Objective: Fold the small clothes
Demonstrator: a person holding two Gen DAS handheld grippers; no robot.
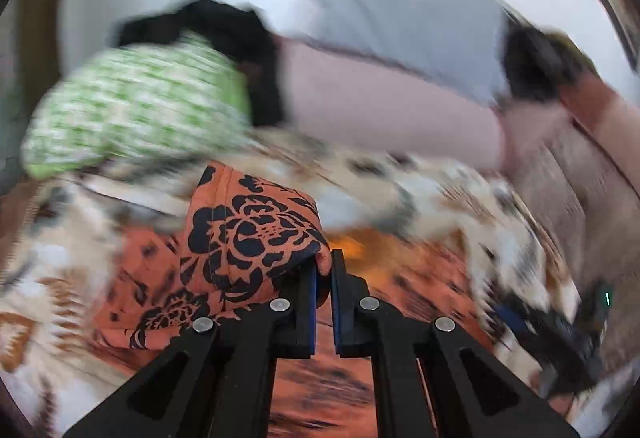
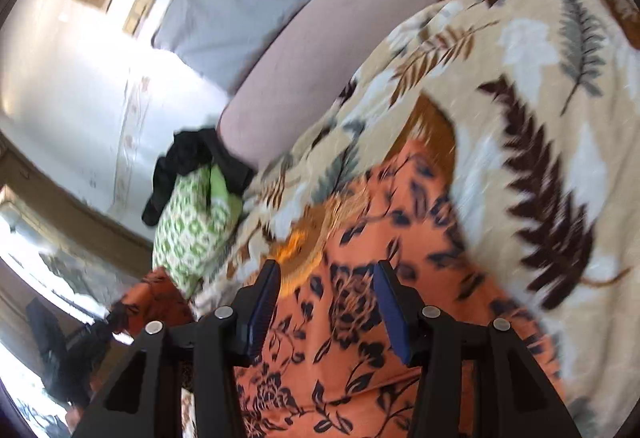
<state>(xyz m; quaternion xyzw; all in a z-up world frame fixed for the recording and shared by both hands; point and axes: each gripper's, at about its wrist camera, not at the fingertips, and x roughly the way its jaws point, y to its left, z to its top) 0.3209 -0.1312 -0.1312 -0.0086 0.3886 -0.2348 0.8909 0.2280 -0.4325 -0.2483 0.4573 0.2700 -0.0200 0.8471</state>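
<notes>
The orange floral garment (image 2: pixel 360 318) lies spread on the leaf-print blanket (image 2: pixel 540 98), and one bunched edge of it (image 1: pixel 248 234) is raised off the bed, pinched in my left gripper (image 1: pixel 325 270), whose pads are pressed together on a fold of the cloth. I hold it by the edge, I judge, so that I can carry that side over the rest and lay it down as a fold. My right gripper (image 2: pixel 326 278) hangs over the flat part of the same garment with its blue pads well apart and nothing between them, seemingly ready to pin or catch another edge. The left view is smeared by motion, so I cannot tell exactly where the hem ends. On the blanket there is open room to the right of the cloth. Beyond it, near the bed's edge, sits a green-and-white patterned bundle (image 2: pixel 192 230) with a black garment (image 2: pixel 188 158) just behind and touching it. Those crowd the side the fold might travel toward. A pale pink pillow (image 2: pixel 320 50) lies farther back, well apart.
</notes>
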